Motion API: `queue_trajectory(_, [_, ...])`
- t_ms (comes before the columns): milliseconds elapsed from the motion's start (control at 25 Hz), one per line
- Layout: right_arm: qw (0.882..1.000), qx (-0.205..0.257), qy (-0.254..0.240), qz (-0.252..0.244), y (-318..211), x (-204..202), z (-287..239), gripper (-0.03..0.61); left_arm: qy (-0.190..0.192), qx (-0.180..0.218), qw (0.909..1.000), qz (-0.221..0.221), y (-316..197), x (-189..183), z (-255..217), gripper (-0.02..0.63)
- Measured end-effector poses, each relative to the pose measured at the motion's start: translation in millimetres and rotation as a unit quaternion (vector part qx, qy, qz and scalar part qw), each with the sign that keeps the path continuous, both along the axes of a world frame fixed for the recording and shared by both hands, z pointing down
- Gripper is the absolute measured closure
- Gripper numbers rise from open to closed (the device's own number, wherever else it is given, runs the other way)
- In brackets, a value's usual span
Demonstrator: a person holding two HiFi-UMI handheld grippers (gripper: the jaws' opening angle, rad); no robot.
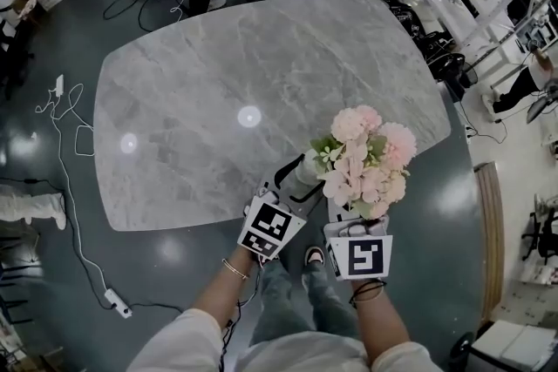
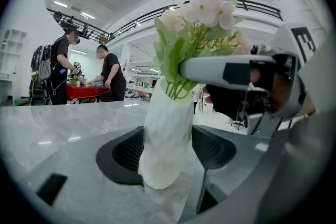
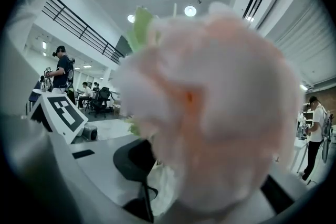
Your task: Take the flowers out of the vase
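- Left tool point(image 1: 292, 187) is clamped on both sides of the white vase point(image 2: 167, 139), which stands at the near edge of the table point(image 1: 192, 100), evidently to steady it.
- Right tool point(image 1: 349, 218), just to the right, appears closed on the stems below the pink flowers point(image 1: 366, 157).
- The stems sit in the vase, ready for pulling out.
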State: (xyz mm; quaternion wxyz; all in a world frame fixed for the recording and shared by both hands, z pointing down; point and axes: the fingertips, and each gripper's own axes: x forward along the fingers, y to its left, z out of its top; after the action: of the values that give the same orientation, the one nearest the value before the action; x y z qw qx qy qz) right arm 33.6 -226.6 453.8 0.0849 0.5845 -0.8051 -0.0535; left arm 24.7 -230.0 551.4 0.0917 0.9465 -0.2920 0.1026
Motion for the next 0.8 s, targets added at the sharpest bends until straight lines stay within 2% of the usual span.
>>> queue_trajectory(200, [1.000,0.004,-0.005,-0.017,1,-3,-9,0.520,0.005,-0.003,1.0000,-0.004,4,-2,4,0.318])
queue_trajectory(800, [0.999,-0.003,-0.029,-0.030,11,-12,-28,0.532,0.014,-0.001,0.9996,-0.023,8,-11,4,0.318])
